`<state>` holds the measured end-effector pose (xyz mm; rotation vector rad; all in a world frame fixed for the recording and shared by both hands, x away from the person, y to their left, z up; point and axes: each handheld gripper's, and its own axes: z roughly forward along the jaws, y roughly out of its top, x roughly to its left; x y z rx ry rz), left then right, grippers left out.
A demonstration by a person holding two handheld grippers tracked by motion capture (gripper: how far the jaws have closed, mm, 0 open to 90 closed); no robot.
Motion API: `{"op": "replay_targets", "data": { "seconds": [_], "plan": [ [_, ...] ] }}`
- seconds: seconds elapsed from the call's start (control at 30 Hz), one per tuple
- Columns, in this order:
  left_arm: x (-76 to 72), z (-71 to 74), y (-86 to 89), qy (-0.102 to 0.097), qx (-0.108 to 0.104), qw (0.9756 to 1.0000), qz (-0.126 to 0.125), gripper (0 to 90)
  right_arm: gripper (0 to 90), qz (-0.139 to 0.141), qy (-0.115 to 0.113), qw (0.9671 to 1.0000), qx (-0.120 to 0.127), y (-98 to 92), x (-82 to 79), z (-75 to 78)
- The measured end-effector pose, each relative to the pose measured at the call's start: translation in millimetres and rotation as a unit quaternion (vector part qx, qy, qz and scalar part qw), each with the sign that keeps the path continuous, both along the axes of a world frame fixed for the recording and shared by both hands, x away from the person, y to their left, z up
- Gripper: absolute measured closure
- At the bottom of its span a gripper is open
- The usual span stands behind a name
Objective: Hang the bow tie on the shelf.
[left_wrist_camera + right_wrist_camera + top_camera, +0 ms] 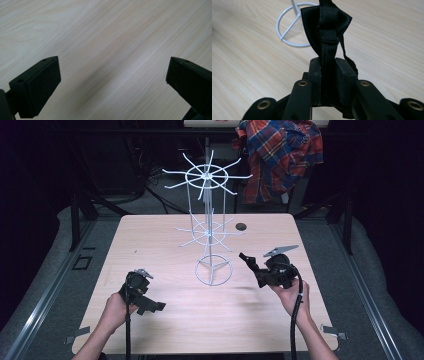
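Jaws of the right gripper (328,66) pinch a black bow tie (327,27) — left gripper (112,80) jaws spread above the table (105,37).

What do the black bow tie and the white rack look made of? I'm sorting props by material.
The black bow tie, clamped in the right claw, looks like satin-type fabric: soft folds, a faint sheen and stitched edges. The white rack looks like thin metal wire with a white coating, going by its slender rods, rings and smooth even colour; the coating type can't be told.
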<state>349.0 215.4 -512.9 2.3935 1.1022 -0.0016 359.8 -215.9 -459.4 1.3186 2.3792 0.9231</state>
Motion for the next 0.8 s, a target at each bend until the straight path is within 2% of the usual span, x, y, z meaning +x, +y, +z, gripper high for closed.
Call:
{"op": "replay_targets", "data": {
  "seconds": [0.23, 0.43, 0.5, 0.8],
  "plan": [
    [0.1, -0.1, 0.4, 0.001, 0.000, 1.0000, 0.000, 0.0, 75.8, -0.010, -0.008, 0.9998, 0.011, 1.6, 7.4, 7.3],
    [-0.6, -0.1, 0.5, 0.000, 0.000, 1.0000, 0.001, 0.0, 75.8, -0.018, -0.017, 0.9997, 0.009, 2.8, 12.1, 13.1],
    [-0.6, -0.2, 0.2, 0.001, -0.001, 1.0000, 0.000, 0.0, 75.9, -0.021, -0.021, 0.9994, 0.020, 3.9, 14.3, 14.5],
    [-0.4, -0.4, 0.2, 0.001, -0.001, 1.0000, 0.000, 0.0, 75.9, -0.032, -0.031, 0.9985, 0.031, 3.0, 19.6, 21.2]
  ]
}}
